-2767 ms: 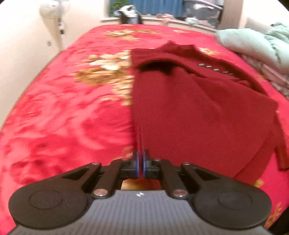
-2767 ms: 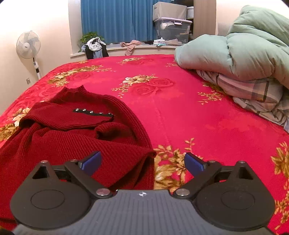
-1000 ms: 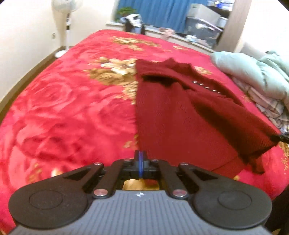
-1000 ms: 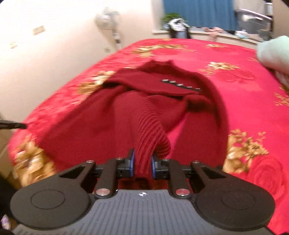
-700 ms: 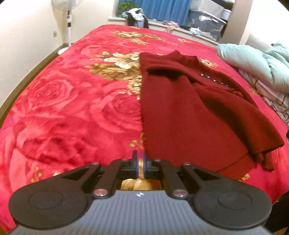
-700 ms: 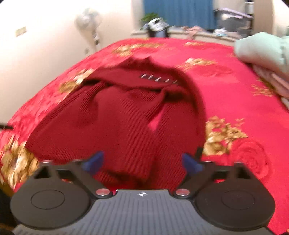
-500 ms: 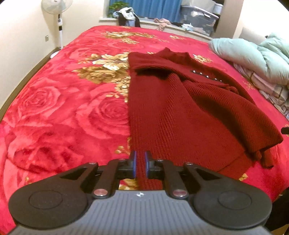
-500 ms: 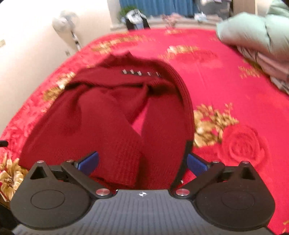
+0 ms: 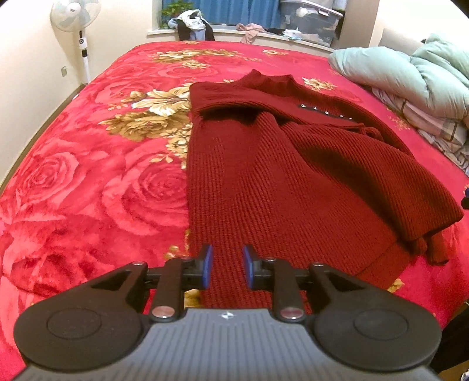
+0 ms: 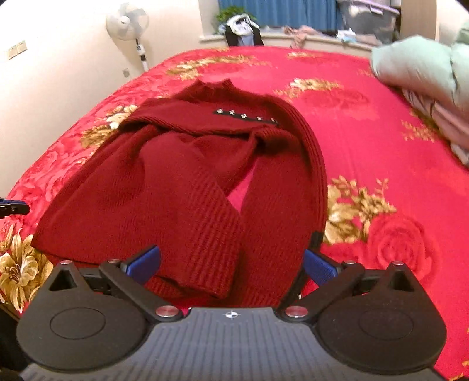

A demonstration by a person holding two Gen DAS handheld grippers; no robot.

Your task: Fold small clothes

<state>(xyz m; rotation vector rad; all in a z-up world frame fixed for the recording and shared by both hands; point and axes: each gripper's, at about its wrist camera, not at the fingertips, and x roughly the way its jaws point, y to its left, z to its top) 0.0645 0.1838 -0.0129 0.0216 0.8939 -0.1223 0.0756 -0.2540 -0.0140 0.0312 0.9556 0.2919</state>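
Note:
A dark red knit sweater (image 9: 278, 181) lies on the red rose-patterned bedspread (image 9: 88, 175), collar far, hem near, with a row of small studs near the shoulder. Its right side and sleeve are folded over the body. My left gripper (image 9: 225, 268) is partly open at the hem's left corner, with the hem lying between the pads, not clamped. My right gripper (image 10: 231, 263) is wide open and empty, just above the sleeve cuff (image 10: 205, 263) and the sweater (image 10: 164, 190).
A pale green duvet (image 9: 410, 79) and a plaid blanket are piled at the bed's right side. A standing fan (image 9: 74, 26) is by the left wall. A windowsill with clothes and storage boxes (image 9: 310, 23) runs behind the bed.
My right gripper let go of the sleeve and opened wide; the sleeve now lies on the sweater. My left gripper opened from shut on the hem corner.

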